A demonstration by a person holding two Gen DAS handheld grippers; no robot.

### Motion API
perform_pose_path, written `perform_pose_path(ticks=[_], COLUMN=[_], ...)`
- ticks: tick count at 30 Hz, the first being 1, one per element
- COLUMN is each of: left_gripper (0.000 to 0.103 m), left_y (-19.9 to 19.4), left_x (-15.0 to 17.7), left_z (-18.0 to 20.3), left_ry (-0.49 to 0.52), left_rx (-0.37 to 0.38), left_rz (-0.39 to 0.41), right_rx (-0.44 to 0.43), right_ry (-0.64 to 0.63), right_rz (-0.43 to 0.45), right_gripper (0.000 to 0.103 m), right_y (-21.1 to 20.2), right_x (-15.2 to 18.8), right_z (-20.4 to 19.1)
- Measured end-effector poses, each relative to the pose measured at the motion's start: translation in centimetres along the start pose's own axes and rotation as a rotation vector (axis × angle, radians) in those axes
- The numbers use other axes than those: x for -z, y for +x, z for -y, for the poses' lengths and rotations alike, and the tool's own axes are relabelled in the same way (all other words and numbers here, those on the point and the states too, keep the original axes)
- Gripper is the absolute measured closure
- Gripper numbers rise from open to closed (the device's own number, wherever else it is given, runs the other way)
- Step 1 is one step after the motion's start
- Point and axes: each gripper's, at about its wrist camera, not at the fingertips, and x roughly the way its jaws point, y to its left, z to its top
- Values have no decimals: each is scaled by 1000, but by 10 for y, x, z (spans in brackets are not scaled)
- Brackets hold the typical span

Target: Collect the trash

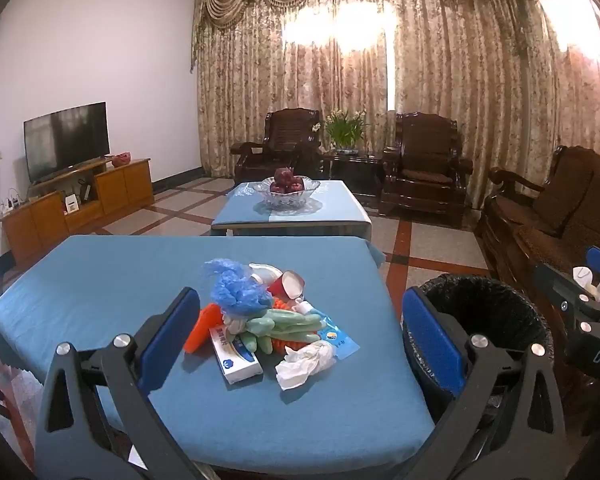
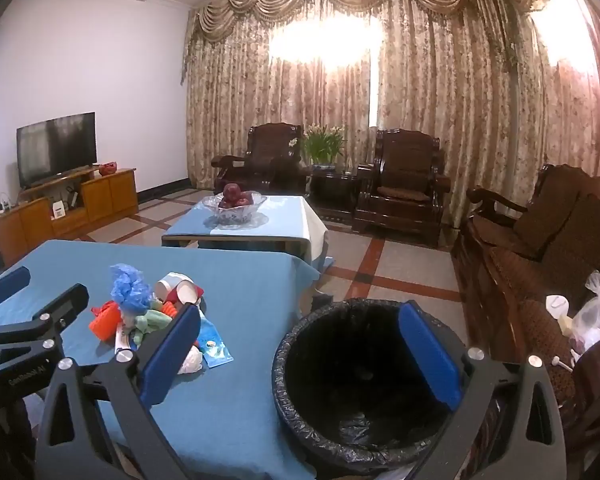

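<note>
While both tools hang above the near table, the heap of rubbish [image 1: 268,320] sits near the middle of the blue tablecloth [image 1: 100,280], its long axis running from the far left corner down toward the near right. At the far end lies a crumpled blue plastic bag [image 1: 236,288], with a red paper cup [image 1: 286,284] beside it tipped on its side, white mouth facing the near right. Below them a pale green rubber glove [image 1: 284,322] stretches across the heap, fingers pointing right, over an orange ribbed piece [image 1: 200,330]. A white rectangular carton with blue print [image 1: 236,358] points its long side toward the near right edge, and a crumpled white tissue [image 1: 306,364] lies at the near end, touching a flat blue packet [image 1: 336,336]. The left gripper [image 1: 300,344] has its blue-padded jaws wide apart, framing the heap without touching it. The right gripper [image 2: 300,352] is likewise spread wide and holds nothing; it hangs over the round bin lined with a black plastic bag [image 2: 300,340], which stands on the floor just beside the table's right edge. Farther off, a glass bowl of red fruit [image 1: 286,194] rests on a second blue-covered table [image 1: 332,208].
</note>
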Motion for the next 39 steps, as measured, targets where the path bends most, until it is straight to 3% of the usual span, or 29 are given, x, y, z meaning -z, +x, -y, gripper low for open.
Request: perform_pose_path(ticks=[39], left_gripper=[5], left_y=[0], left_x=[0], left_z=[0], left_ry=[1], left_rx=[-1], left_rz=[1], right_rx=[0], right_ry=[2], right_rz=[-20], right_gripper=[6], right_y=[9], right_x=[8], right_z=[-2])
